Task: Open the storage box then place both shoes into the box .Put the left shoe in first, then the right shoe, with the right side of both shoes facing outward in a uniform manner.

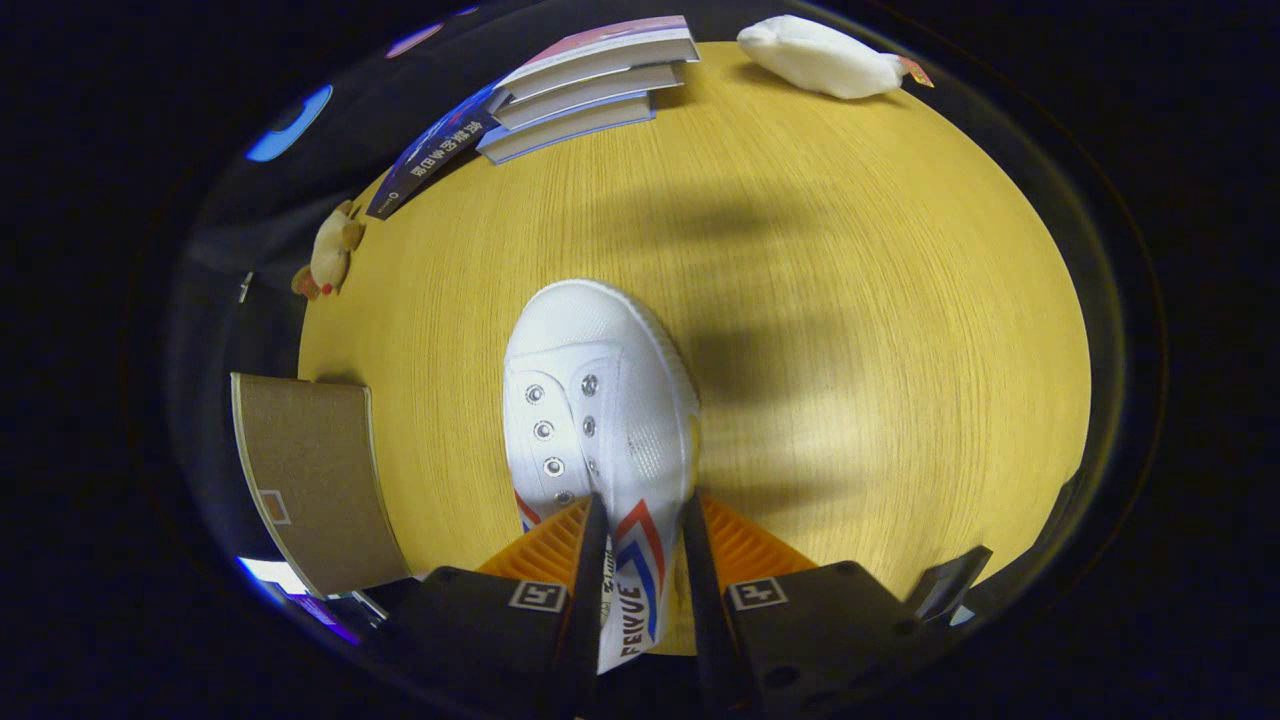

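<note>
Box: brown cardboard storage box (pixel 310 480), lower left of the frame, on the yellow wood-grain bench (pixel 850 300).
Toy: small tan plush (pixel 328 255), left bench edge.
Books: stack of three (pixel 590 85), upper left.
Shoe: white canvas sneaker with red and blue stripes (pixel 590 400), frame centre, toe pointing away.
Tool: (pixel 640 570) bottom centre, fingers pinching the sneaker's side wall.
Plush: white soft toy (pixel 820 55), upper right.

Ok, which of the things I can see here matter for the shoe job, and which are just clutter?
For the job:
- white shoe, side wall gripped by the tool, both fingers pressing
- brown cardboard box, beside the shoe

Lying about:
- stack of books
- white plush toy
- small tan toy
</note>
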